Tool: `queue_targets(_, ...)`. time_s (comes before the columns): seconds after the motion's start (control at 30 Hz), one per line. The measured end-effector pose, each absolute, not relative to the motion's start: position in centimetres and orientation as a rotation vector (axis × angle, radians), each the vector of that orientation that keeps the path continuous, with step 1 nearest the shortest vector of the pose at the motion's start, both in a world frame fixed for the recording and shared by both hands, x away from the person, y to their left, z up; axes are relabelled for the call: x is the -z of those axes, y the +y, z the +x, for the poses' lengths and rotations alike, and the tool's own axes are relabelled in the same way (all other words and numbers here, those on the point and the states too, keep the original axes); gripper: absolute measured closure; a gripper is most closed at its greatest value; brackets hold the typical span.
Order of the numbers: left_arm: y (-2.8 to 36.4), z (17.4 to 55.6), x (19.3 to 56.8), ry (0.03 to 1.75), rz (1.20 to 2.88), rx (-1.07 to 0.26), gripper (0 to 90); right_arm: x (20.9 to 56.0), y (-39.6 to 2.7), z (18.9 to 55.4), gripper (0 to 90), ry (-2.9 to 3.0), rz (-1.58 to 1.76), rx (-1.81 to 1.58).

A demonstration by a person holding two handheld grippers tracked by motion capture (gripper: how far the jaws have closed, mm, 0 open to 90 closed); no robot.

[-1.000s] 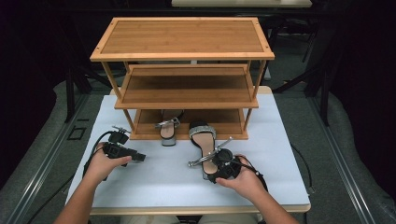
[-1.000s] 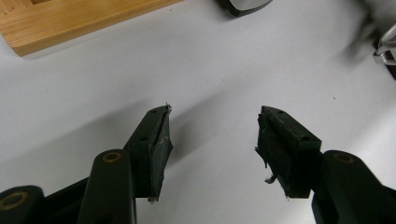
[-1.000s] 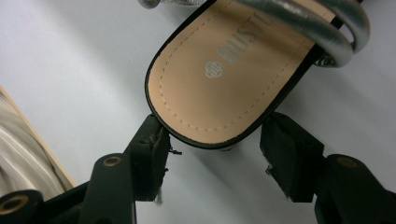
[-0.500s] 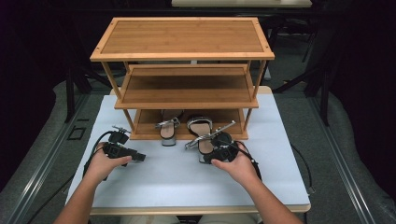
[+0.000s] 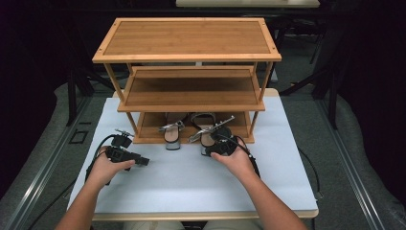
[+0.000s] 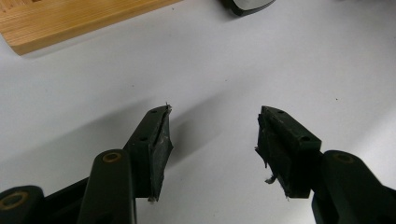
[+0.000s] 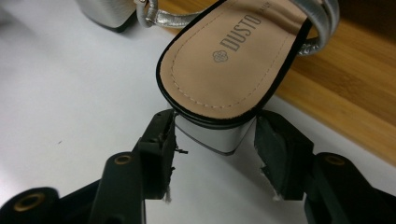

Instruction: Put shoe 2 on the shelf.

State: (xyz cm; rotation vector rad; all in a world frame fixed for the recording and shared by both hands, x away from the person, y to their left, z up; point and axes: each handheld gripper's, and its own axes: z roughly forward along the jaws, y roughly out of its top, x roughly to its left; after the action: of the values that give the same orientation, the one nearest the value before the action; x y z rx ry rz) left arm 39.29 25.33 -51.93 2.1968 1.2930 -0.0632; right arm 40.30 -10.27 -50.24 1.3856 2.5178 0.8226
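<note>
Right gripper view: right gripper (image 7: pixel 215 140) jaws have just been closing around the silver block heel of the sandal (image 7: pixel 229 60), its toe on the shoe rack (image 5: pixel 153 132) bottom shelf. Grip squarely, push straight. Left gripper (image 6: pixel 212 140) jaws open, empty.

a three-tier rack (image 5: pixel 186 57) stands at the far middle of the table (image 5: pixel 182 187). two sandals lie side by side on its bottom shelf, heels jutting over the front edge toward the person: the left sandal (image 5: pixel 172 132) and, just to its right, the right sandal (image 5: pixel 207 129). the right gripper (image 5: pixel 218 143) sits at the right sandal's heel, jaws either side of it. the left gripper (image 5: pixel 139 161) rests on the table, left of and nearer than the sandals, before the rack's left corner.
</note>
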Motion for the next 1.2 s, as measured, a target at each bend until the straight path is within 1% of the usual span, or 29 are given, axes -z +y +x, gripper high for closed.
queue_targets(0.03, 25.3, 39.3, 51.9, 1.293, 2.199, 0.065, 44.2, 50.3, -10.3, 40.5, 53.0, 2.51, 1.393, -0.814)
queue_targets(0.1, 25.3, 39.4, 52.0, 1.295, 2.199, 0.063, 44.2, 50.2, -10.3, 40.7, 63.4, 2.49, 1.391, -0.831)
queue_targets(0.13, 25.3, 39.4, 52.0, 1.296, 2.198, 0.061, 44.2, 50.0, -10.3, 40.8, 64.0, 2.482, 1.391, -0.849)
queue_targets(0.5, 25.2, 39.5, 52.1, 1.29, 2.207, 0.064, 44.2, 50.1, -10.2, 42.2, 64.8, 2.504, 1.356, -0.83)
queue_targets(0.83, 24.4, 39.7, 51.9, 1.266, 2.208, 0.05, 44.4, 50.2, -9.9, 42.8, 66.0, 2.546, 1.312, -0.817)
queue_targets(1.1, 22.1, 40.5, 52.1, 1.22, 2.217, 0.027, 44.6, 50.4, -10.0, 42.6, 65.5, 2.528, 1.335, -0.835)
queue_targets(1.2, 21.2, 41.0, 52.1, 1.187, 2.238, 0.022, 44.9, 50.4, -10.0, 42.6, 62.3, 2.531, 1.339, -0.862)
